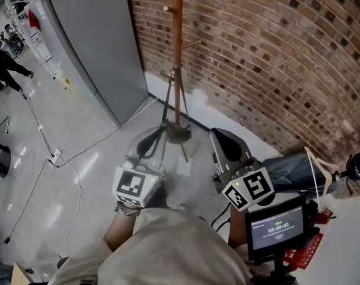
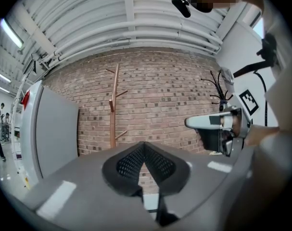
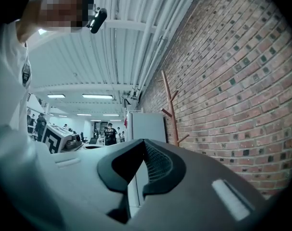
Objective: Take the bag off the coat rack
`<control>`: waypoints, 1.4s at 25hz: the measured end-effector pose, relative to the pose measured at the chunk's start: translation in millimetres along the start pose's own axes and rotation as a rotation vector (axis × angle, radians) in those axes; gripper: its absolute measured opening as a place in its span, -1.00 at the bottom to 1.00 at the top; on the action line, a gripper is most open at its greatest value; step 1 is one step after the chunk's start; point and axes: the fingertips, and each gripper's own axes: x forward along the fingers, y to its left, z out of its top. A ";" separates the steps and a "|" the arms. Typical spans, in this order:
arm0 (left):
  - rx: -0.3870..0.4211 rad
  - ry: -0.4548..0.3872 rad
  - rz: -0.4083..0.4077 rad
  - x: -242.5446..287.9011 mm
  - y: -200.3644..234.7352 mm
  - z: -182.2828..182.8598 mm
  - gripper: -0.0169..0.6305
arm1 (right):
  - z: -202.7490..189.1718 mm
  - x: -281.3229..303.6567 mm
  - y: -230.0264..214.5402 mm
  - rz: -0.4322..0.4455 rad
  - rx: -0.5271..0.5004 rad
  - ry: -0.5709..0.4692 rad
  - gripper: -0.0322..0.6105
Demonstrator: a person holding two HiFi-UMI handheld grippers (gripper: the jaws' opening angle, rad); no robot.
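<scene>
Bag not seen hanging on coat rack [image 1: 177, 40]. Blue fabric heap [image 1: 289, 170] at right judged possibly it. Jaws of left gripper [image 1: 151, 140] and right gripper [image 1: 226, 144] together, nothing held. Jaws to be opened before strap is approached.

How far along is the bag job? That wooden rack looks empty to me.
It looks done, or nearly: the coat rack shows bare pegs with no bag hanging. In hand: nothing; the left gripper and right gripper are both shut and empty. A blue fabric thing lies by the right gripper, possibly the bag, though I cannot tell. Left to do: nothing obvious.
</scene>
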 end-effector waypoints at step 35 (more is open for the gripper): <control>0.017 0.068 -0.130 160.0 143.7 -51.6 -0.91 | -46.4 177.5 -118.6 -0.175 -0.013 0.092 -0.76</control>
